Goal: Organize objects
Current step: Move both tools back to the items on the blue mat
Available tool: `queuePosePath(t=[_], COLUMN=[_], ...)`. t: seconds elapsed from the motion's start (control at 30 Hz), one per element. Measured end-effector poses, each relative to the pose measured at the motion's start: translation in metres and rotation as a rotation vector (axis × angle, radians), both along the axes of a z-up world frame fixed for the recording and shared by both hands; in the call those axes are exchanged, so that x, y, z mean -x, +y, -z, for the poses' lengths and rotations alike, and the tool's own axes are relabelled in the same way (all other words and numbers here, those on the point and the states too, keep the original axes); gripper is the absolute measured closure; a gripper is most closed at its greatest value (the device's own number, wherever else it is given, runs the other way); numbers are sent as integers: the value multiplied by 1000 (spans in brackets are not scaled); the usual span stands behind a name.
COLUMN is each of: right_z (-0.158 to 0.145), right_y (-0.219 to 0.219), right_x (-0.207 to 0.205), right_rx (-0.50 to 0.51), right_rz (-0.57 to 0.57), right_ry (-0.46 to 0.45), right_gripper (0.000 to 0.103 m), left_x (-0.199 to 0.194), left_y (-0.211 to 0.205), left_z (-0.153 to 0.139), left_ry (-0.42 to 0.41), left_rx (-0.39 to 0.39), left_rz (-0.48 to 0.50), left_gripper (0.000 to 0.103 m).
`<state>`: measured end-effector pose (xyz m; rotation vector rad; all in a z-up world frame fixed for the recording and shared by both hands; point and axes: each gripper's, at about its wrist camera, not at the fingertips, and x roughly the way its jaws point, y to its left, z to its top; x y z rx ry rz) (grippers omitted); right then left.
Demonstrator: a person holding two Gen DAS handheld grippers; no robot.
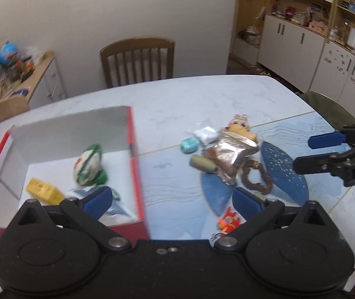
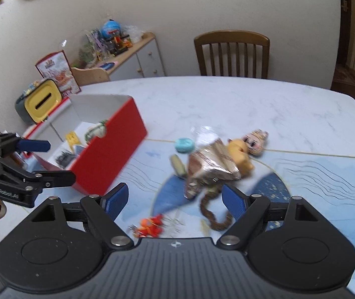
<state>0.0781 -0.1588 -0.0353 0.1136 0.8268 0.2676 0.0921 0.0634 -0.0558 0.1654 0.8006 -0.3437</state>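
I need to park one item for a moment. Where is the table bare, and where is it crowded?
Bare: the white marble stretch of the table between the wooden chair and the pile, and the strip between the red box and the teal case. Crowded: around the foil pouch, the doll and the brown braid.

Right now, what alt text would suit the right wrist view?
The open right gripper hovers over a pile on the table: a foil packet, brown scrunchie and small doll. A red box stands left.
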Motion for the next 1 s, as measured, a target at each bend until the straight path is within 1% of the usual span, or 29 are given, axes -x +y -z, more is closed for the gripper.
queuePosePath(t=[0.07,0.2,0.33,0.4,0.5,0.6,0.8,0.9,1.0], right_z=[8,25,42,50,62,71,89,96,101], right_y=[-6,-21,-32,-37,-42,-48,-53,-52,-51], right_x=[-2,-5,-12,-15,-20,-26,-41,-47,-53], right_rx=[15,24,42,46,67,66,94,109,116], right_rz=[6,21,35,32,35,49,68,72,75], right_ry=[11,38,65,80,96,108,128,137,144], right_gripper=[21,21,21,21,21,21,22,22,25], left_x=[2,3,-2,-2,-2,-3,-7,-11,-13], left_y=[-10,-27,-37,-40,-45,-53,-65,-69,-73], left_z=[5,18,37,48,57,65,84,93,100], left_ry=[-3,3,62,96,108,101,103,120,136], left_rx=[11,26,44,78,101,70,3,-19,-33], left_rz=[18,23,29,38,40,52,62,66,79], left_gripper=[1,1,1,1,1,1,2,4,4])
